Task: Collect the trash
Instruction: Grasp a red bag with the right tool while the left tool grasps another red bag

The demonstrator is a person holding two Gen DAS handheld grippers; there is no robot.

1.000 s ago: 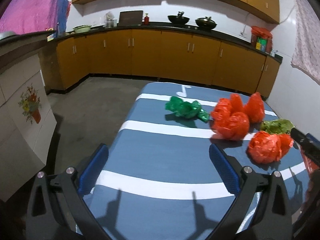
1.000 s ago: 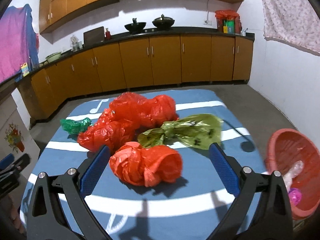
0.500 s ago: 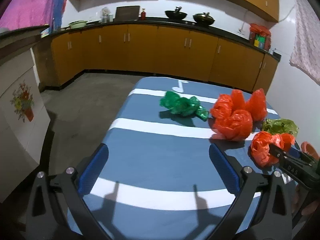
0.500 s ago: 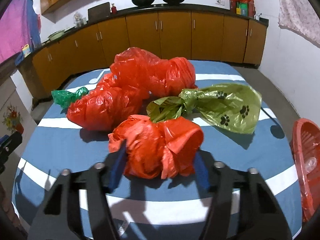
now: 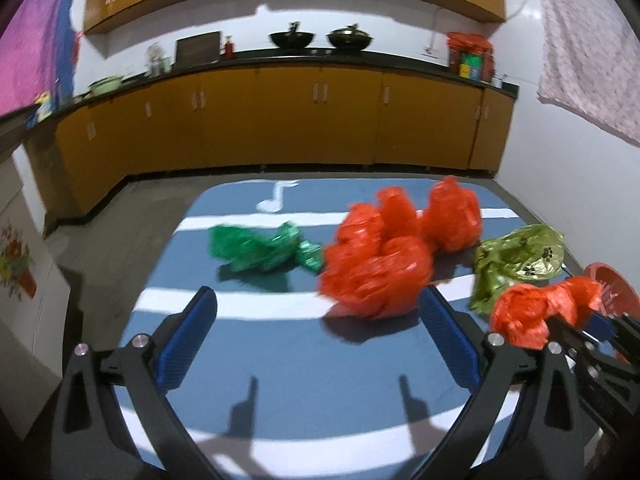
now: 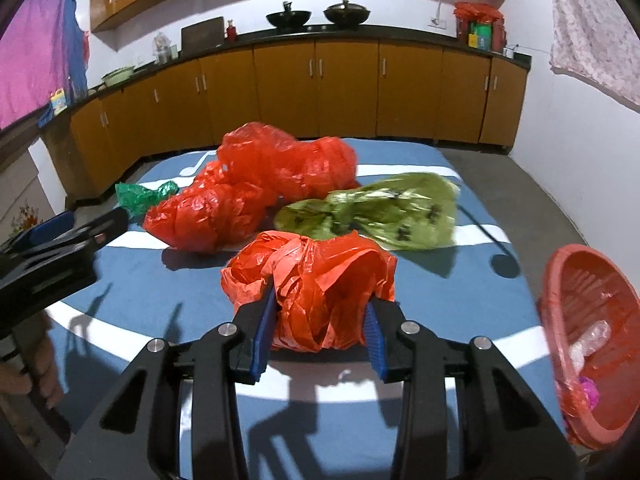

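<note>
My right gripper (image 6: pixel 320 320) is low over the blue striped table (image 6: pixel 160 300). Its jaws are closing and both blue pads press into a crumpled red plastic bag (image 6: pixel 320 276). In the left wrist view that same red bag (image 5: pixel 532 312) shows at the right, in the right gripper's tips (image 5: pixel 568 326). My left gripper (image 5: pixel 318 304) stands open above the table with nothing between its fingers. Just beyond it lies a bigger red bag (image 5: pixel 376 276) and a green bag (image 5: pixel 256 248).
Two large red bags (image 6: pixel 208 216) (image 6: pixel 288 160), a green bag (image 6: pixel 144 196) and an olive bag with paw prints (image 6: pixel 380 212) lie farther back. A red basket (image 6: pixel 560 280) holding some trash stands off the table's right edge. Orange kitchen cabinets (image 6: pixel 320 84) line the far wall.
The right jaws went from wide apart to closed on the near red bag. The left gripper swung right, toward the bags, and stays open.
</note>
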